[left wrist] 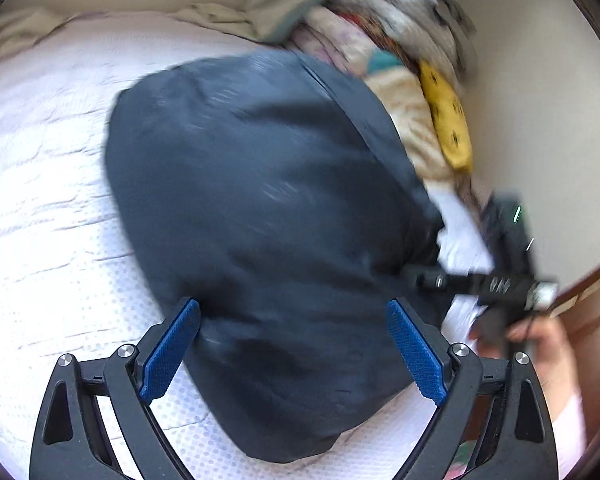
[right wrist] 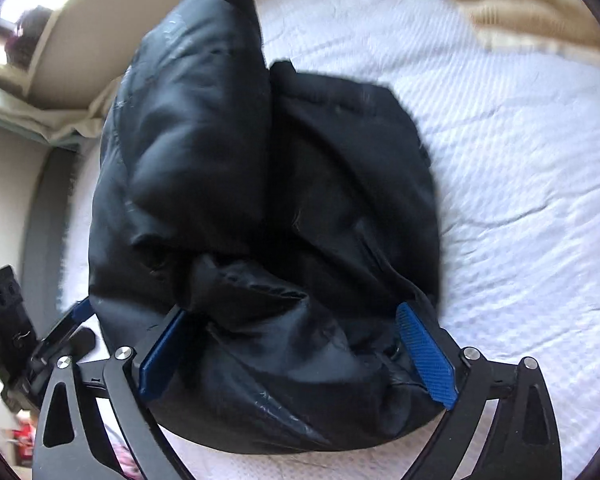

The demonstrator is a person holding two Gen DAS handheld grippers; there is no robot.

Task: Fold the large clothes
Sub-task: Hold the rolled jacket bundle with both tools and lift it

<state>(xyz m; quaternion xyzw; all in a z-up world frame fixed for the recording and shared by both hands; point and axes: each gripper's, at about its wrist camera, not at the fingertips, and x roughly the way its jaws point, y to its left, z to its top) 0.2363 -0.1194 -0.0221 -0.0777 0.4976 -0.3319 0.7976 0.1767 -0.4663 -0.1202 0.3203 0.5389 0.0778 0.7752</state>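
The dark jacket (left wrist: 260, 208) lies bundled mid-bed (left wrist: 40, 160), a clothes pile (left wrist: 400, 60) at its 1 o'clock. Both the left gripper (left wrist: 294, 354) and right gripper (right wrist: 300, 350) are spread wide, straddling the jacket's near edge without pinching. The fold looks nearly finished; next probably comes pressing it flat or lifting it aside.

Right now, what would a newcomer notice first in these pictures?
A bulky dark jacket lies bundled in the middle of the white bed. Both claws, left and right, stand wide open around its near end. A pile of colourful clothes sits against the wall behind.
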